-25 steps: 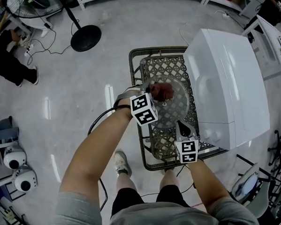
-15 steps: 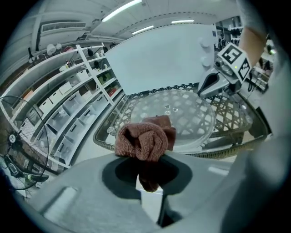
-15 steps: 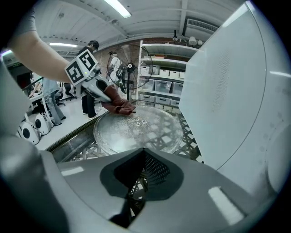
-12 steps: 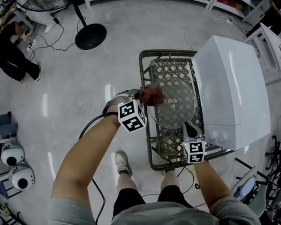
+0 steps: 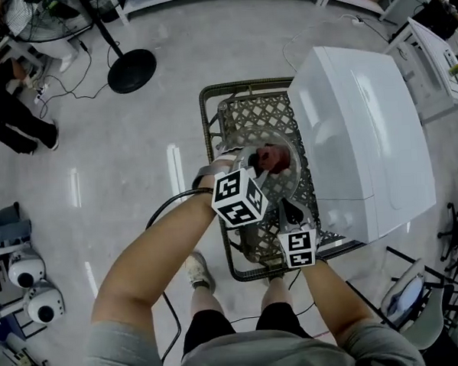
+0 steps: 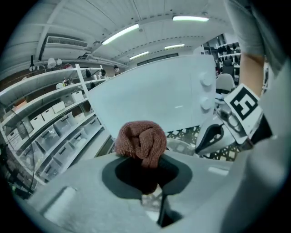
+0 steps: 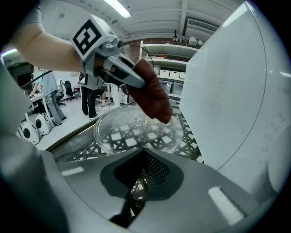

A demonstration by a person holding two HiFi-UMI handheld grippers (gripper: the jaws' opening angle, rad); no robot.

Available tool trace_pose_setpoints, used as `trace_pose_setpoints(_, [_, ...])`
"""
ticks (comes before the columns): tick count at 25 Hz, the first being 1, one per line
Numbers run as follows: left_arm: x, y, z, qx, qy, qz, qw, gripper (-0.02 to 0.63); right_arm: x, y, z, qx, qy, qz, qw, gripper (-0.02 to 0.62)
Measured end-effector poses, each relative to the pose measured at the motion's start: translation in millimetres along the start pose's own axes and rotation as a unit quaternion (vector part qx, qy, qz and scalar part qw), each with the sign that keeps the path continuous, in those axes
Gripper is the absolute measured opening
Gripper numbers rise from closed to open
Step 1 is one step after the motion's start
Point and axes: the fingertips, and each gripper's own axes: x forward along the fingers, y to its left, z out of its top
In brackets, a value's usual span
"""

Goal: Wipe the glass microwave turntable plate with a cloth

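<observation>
Our left gripper (image 5: 260,163) is clamped on a bunched, rust-brown knitted cloth (image 6: 141,139). The cloth hangs directly over the middle of the round, clear glass turntable plate (image 7: 136,132), which lies flat on a metal lattice table (image 5: 250,112) beside the white microwave (image 5: 356,133). Our right gripper (image 5: 290,208), jaws together and empty, points at the plate's near rim.

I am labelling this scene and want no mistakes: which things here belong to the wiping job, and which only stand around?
Job: glass turntable plate; reddish cloth, clamped in left gripper; right gripper at the plate's near rim.
Around: white microwave; lattice table; fan base on floor.
</observation>
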Motion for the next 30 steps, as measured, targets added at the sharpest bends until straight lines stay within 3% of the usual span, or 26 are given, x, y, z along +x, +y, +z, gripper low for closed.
trace_pose_setpoints(4, [32,-19,36,0.004,-0.027,-0.021,0.9994,0.052,0,0,0,-0.001,-0.001,0.002,1.0,0.005])
trace_pose_setpoints(7, [56,-32,41,0.016,-0.02,-0.031,0.9992,0.052,0,0,0,-0.002,-0.001,0.004,1.0,0.004])
trace_pose_setpoints(11, [85,-48,27,0.024,0.012,-0.038,0.9989,0.052,-1,0,0,-0.003,-0.002,0.007,1.0,0.005])
trace_pose_setpoints(15, [101,-55,-4,0.04,0.073,-0.036,0.9959,0.052,0,-1,0,-0.004,-0.004,0.007,1.0,0.005])
trace_pose_setpoints(21, [83,-49,-37,0.028,0.104,-0.041,0.9933,0.052,0,-2,-3,-0.005,-0.004,0.003,1.0,0.005])
trace_pose_setpoints(30, [13,-26,-106,-0.003,0.135,-0.027,0.9905,0.052,0,-3,-3,-0.006,-0.002,-0.002,1.0,0.005])
